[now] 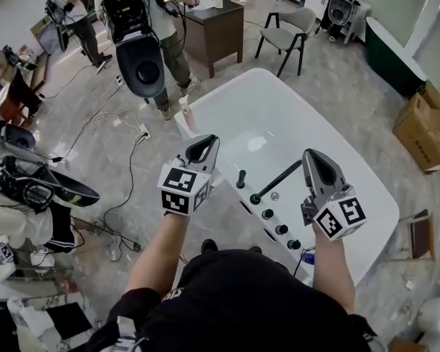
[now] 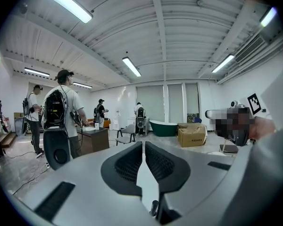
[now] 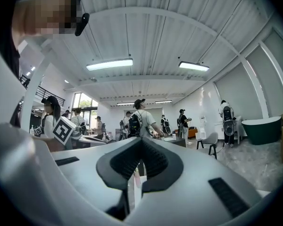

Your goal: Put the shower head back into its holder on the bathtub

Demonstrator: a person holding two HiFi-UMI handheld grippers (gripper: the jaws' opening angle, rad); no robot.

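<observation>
White bathtub fills the middle of the head view, and along its near rim we note a row of black fittings. The black shower head lies slanted across this rim. Its lower end meets a round black fitting, and its upper end points towards the right gripper. We cannot confirm whether it is seated in a holder. Three black knobs sit in a line on the rim nearer the person, and an upright black peg stands just left of the shower head.

The left gripper is over the tub's left rim, apart from the shower head. In the left gripper view its jaws are drawn almost together with only a thin slit between them, and they hold nothing. The right gripper is just beside the shower head's upper end, though contact cannot be established. In the right gripper view its jaws are clenched and empty.

Beyond the tub we record a chair, a brown desk, a cardboard box and a person carrying a backpack.
</observation>
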